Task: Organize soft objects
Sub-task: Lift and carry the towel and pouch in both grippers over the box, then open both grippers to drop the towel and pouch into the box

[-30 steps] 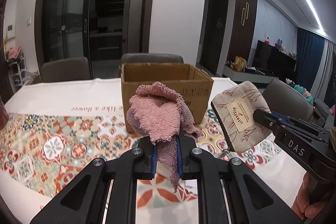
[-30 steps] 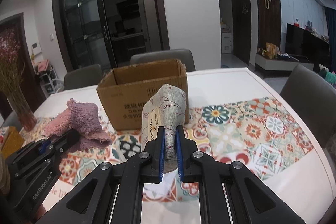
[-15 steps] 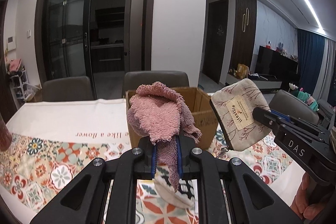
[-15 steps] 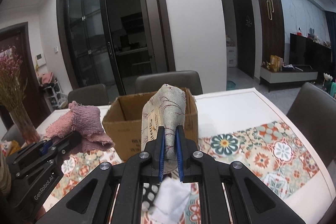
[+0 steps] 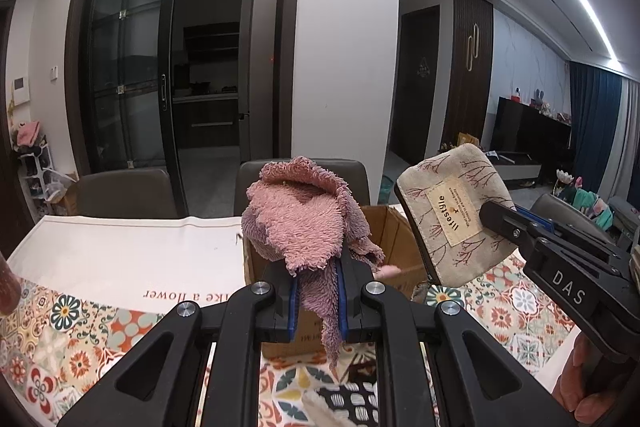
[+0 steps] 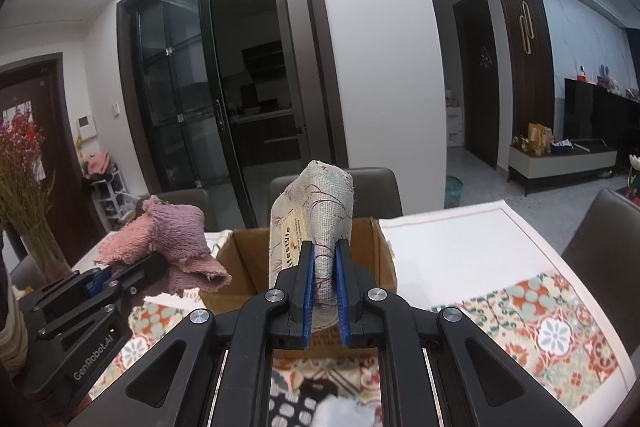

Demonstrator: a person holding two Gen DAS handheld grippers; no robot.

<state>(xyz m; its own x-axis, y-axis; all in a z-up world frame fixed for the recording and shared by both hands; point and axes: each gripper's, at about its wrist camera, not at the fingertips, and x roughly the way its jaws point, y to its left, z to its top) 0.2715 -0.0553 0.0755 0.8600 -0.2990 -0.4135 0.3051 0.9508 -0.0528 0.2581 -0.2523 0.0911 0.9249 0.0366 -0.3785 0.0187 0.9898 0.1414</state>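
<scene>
Two grippers up, one soft item in each. Left gripper (image 5: 316, 291) is pinching one pink terry towel (image 5: 304, 219): jaws pressed on a hanging fold, the bulk bunching above the blue pads, one tail dangling below. Right gripper (image 6: 323, 291) is pinching one beige fabric pouch (image 6: 316, 211) with a red twig print and a "lifestyle" label; jaws clamped on its lower end, pouch standing up and curling round.

One open cardboard box (image 6: 248, 255) is sitting on the table (image 6: 460, 247), straight ahead of both grippers. Towel and pouch are both hanging in the air just on the near side of the box, at about rim level or a bit above, neither touching it. In the left view a small pink-tipped stick thing (image 5: 394, 270) is showing by the box rim; can't tell what it is.

Table is wearing one white cloth with a tile-pattern runner (image 5: 72, 339). Three grey chairs are visible around the far side. One vase of dried pink flowers (image 6: 24, 187) is standing at the left edge.

Versus a second ago: both grippers are riding higher and closer to the box, so the box opening is now showing in the right view and the box is sitting lower in frame. Grips unchanged on both items.
</scene>
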